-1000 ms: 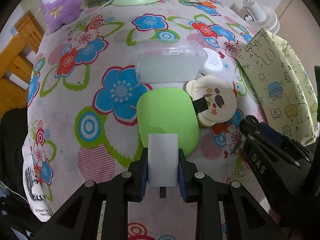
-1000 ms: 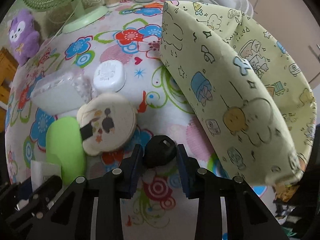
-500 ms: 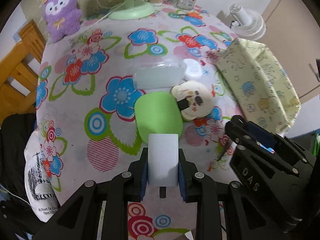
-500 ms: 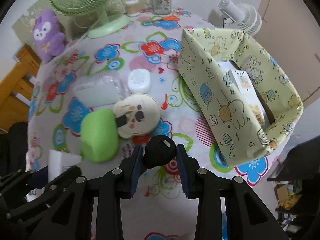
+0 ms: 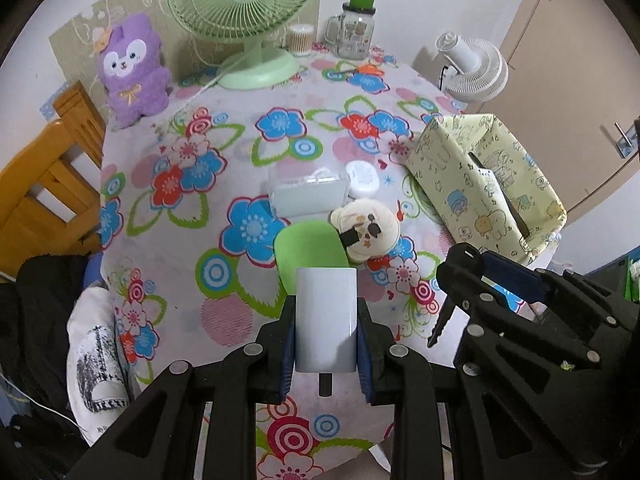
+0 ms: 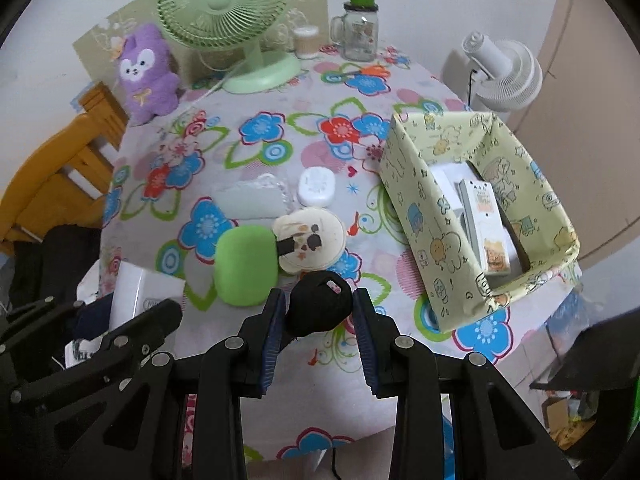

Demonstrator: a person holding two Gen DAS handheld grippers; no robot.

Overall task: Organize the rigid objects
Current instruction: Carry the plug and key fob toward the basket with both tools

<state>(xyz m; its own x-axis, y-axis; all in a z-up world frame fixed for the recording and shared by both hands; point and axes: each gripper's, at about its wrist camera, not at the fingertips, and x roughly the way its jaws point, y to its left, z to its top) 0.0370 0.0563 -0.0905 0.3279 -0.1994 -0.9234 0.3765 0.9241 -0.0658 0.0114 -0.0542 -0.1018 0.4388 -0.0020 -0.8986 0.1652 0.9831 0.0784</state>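
While left gripper [image 5: 325, 326] jaws clamp smooth white block [image 5: 325, 318], right gripper [image 6: 319, 322] jaws clamp black key fob [image 6: 318, 308].

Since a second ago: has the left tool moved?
Yes. The left tool rose away from the floral tablecloth; the green oval case shrank beneath it.

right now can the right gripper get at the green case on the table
Probably not yet: the right gripper is shut on a black key. The path down to the green case looks clear, but the jaws are occupied.
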